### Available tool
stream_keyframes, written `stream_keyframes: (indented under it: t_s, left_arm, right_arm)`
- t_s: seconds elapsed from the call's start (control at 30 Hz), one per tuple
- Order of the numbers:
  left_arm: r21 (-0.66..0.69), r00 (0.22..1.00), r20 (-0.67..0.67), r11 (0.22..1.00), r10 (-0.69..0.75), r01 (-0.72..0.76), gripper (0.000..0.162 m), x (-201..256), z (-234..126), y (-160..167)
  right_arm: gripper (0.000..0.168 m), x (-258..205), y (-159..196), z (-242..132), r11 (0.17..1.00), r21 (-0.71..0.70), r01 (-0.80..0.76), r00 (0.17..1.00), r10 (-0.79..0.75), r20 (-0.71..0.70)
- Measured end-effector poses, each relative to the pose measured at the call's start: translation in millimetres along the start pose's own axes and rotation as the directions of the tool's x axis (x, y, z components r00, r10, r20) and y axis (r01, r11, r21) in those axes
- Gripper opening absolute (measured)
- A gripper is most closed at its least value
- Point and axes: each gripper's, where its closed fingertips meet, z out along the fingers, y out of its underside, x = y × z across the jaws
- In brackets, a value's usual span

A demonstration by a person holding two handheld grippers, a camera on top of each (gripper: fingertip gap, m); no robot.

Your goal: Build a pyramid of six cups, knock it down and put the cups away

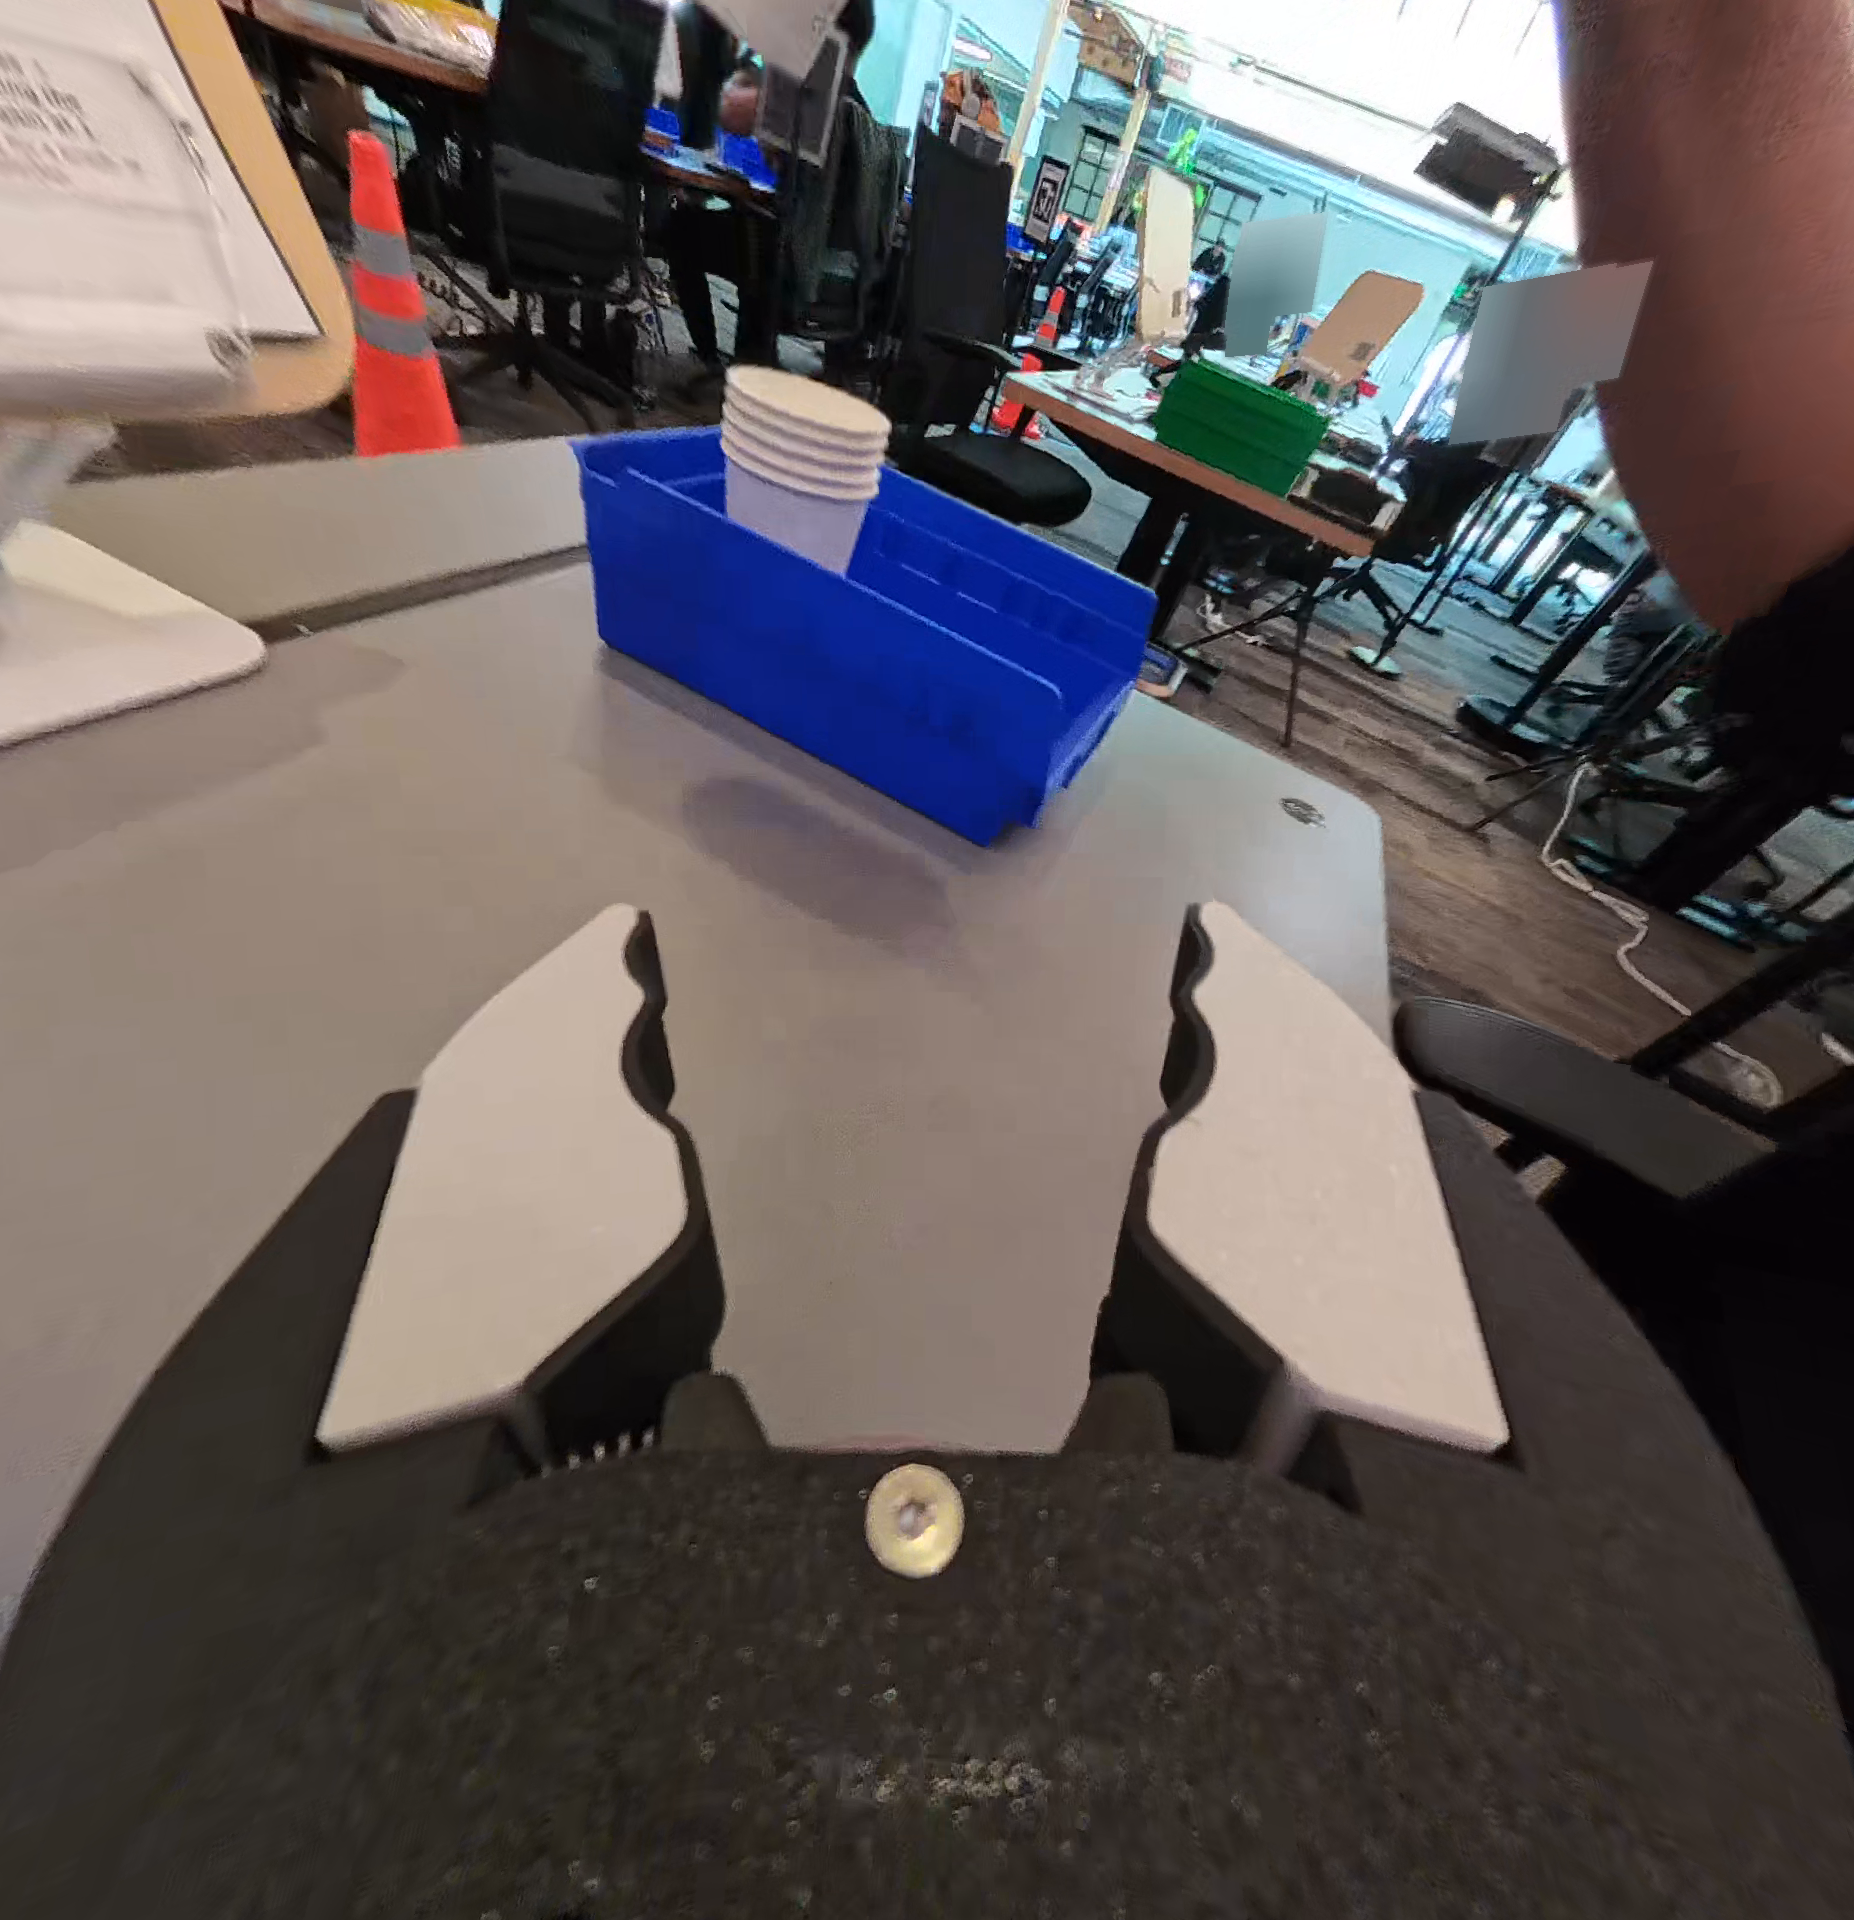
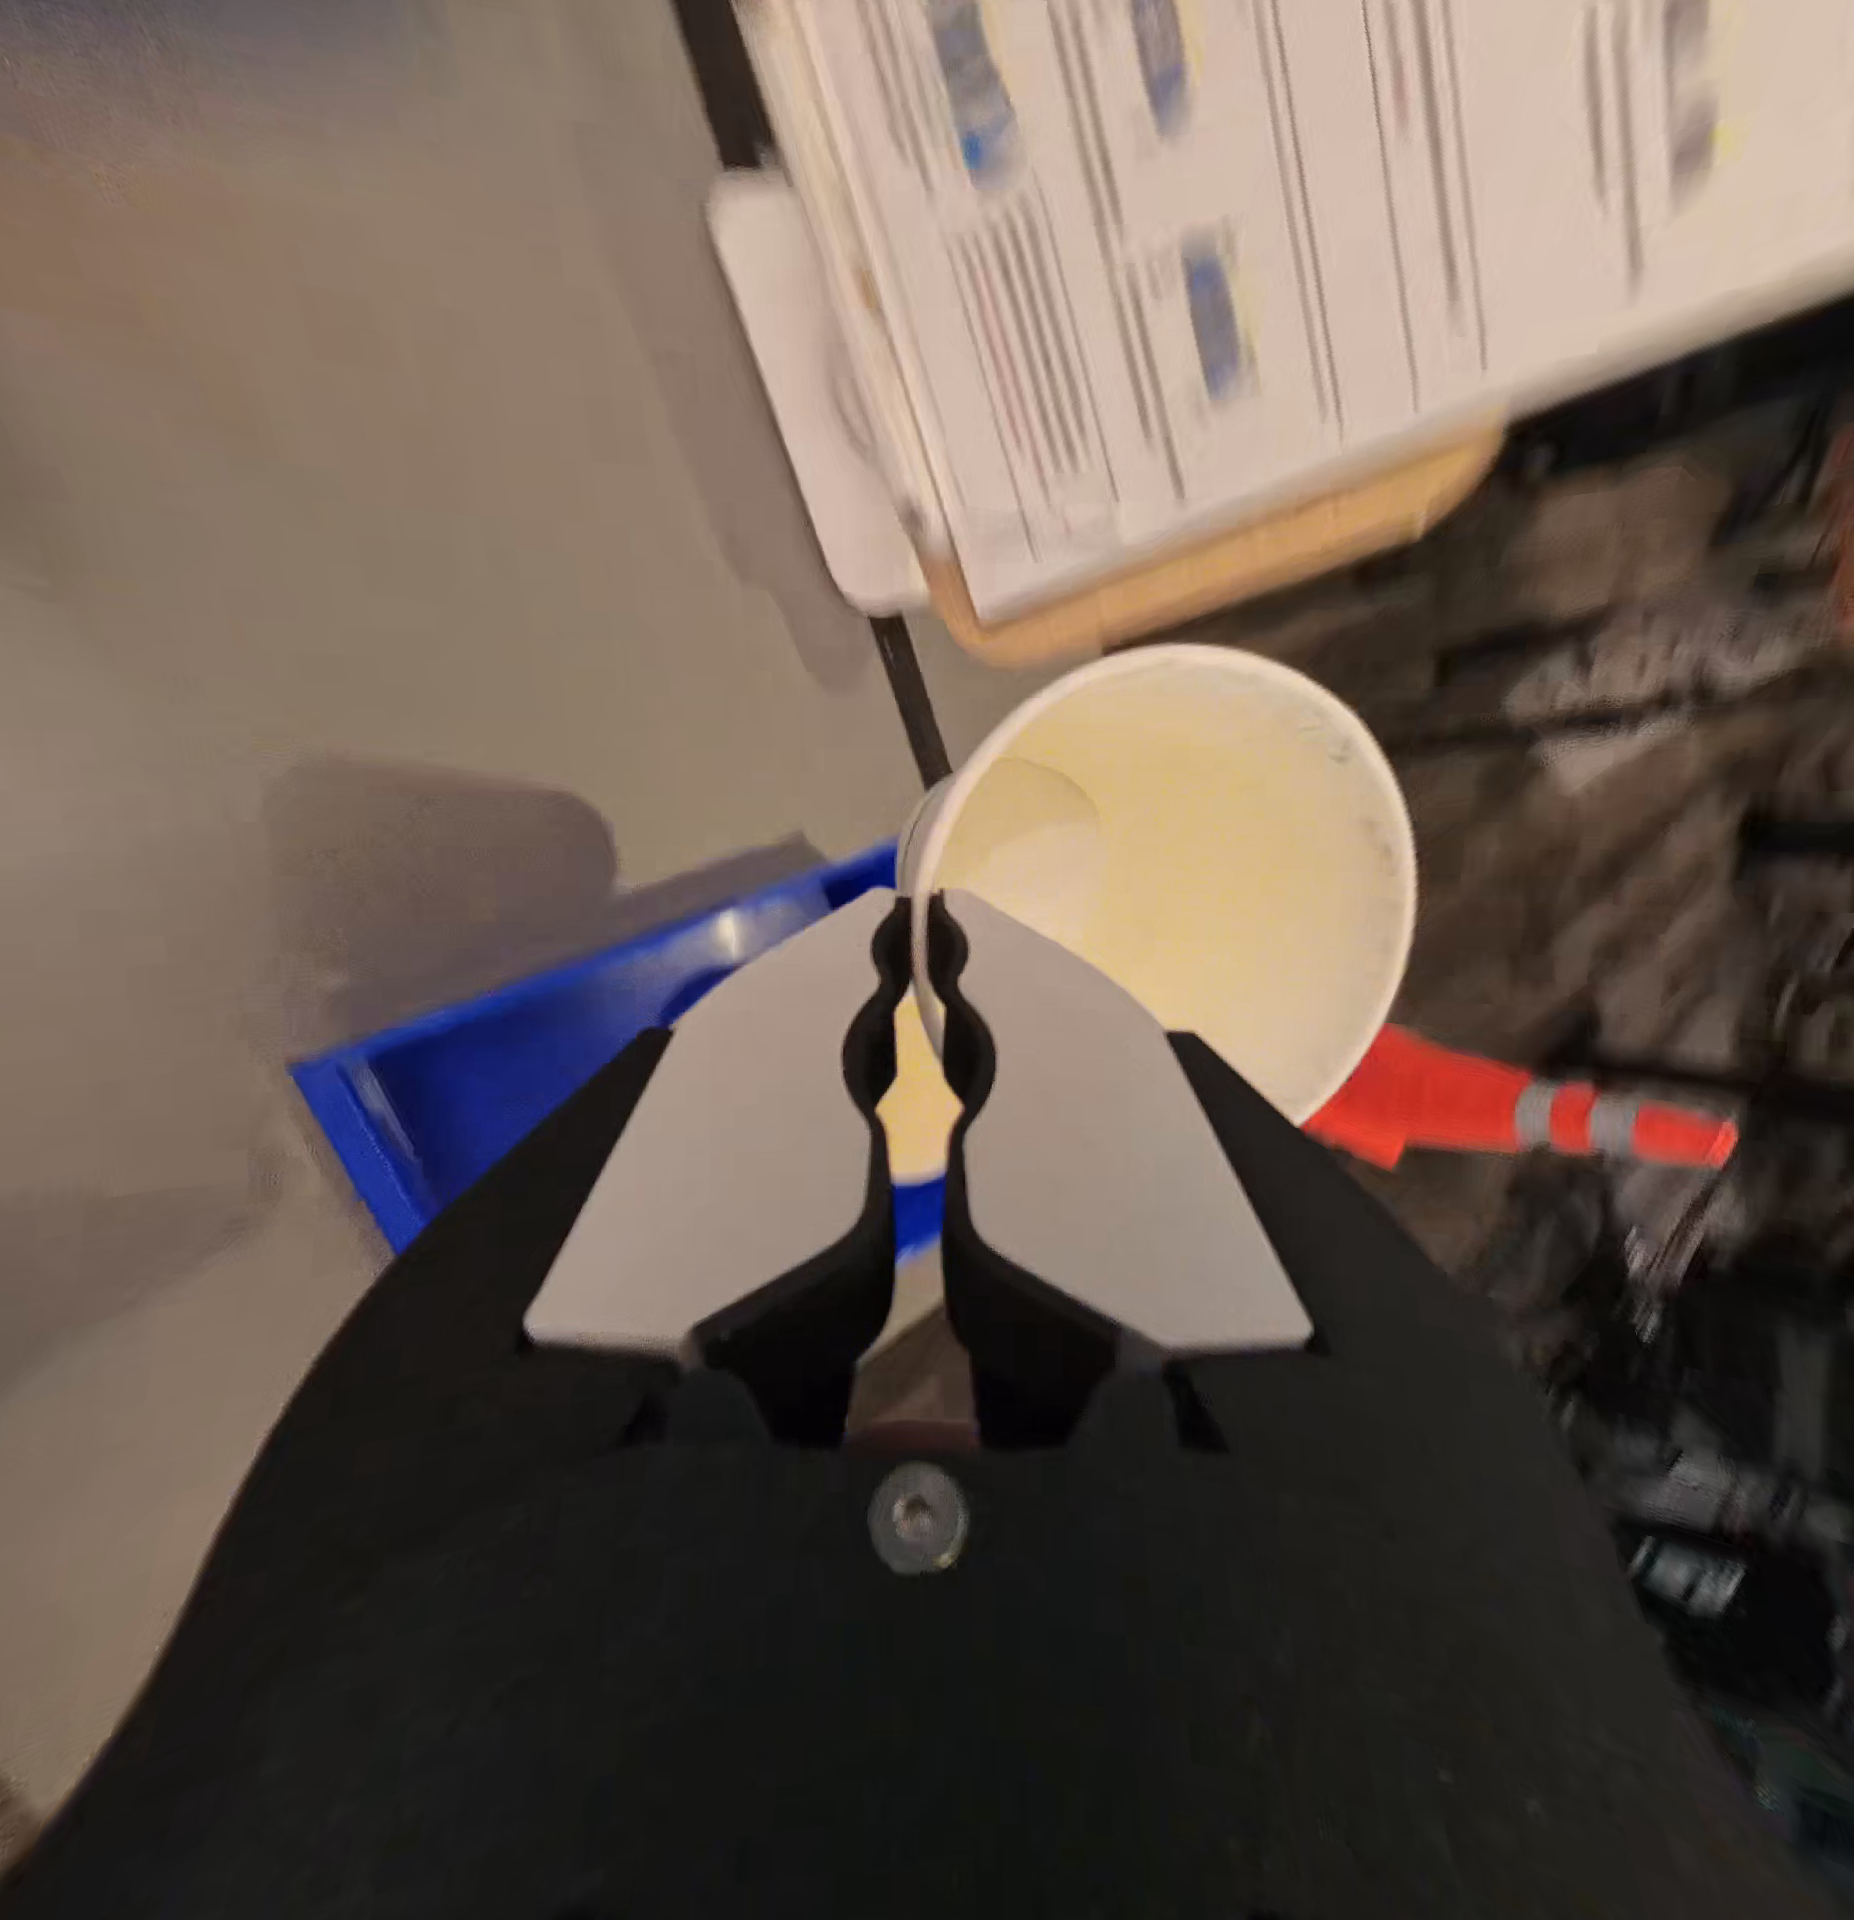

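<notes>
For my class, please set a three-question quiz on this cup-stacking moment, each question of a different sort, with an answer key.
1. True or false: the left gripper is holding a cup.
2. Multiple choice: where does the stack of cups stand? A) on the bare table B) inside the blue bin C) on the orange cone
3. Fill in: the right gripper pinches a single paper cup by its ____.

Key
1. False: its jaws stand wide apart over the grey table with nothing between them.
2. B.
3. Rim: one finger sits inside the cup's mouth, the other outside.
</notes>
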Motion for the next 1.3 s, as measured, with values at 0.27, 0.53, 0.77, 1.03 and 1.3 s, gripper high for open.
stream_keyframes:
  t_s: [0.27,0.53,0.77,1.03,1.3]
  left_arm:
    - [-0.038,0.998,-0.051,0.999,-0.034,0.032,0.09,44,-16,44]
    - [-0.091,0.999,-0.053,0.996,-0.012,0.007,0.09,51,-7,58]
    - [-0.072,0.998,0.044,0.997,0.034,-0.031,0.086,48,-12,45]
    - [0.136,0.786,0.611,0.991,-0.089,0.006,0.076,-25,-125,-6]
    - [0.202,0.494,0.85,0.979,-0.184,0.016,0.071,-49,-218,65]
  right_arm:
    - [0.002,12,127,59,0.955,-0.146,-0.258,0.955,0.276,0.113]
    - [0.008,-26,156,126,0.935,-0.215,-0.281,0.922,0.326,0.211]
    - [0.032,-29,141,100,0.93,-0.069,-0.362,0.924,0.368,0.108]
    - [0.052,-104,127,14,0.664,0.51,-0.547,0.637,0.725,-0.261]
    - [0.061,-214,196,31,0.497,0.647,-0.579,0.375,0.866,-0.33]
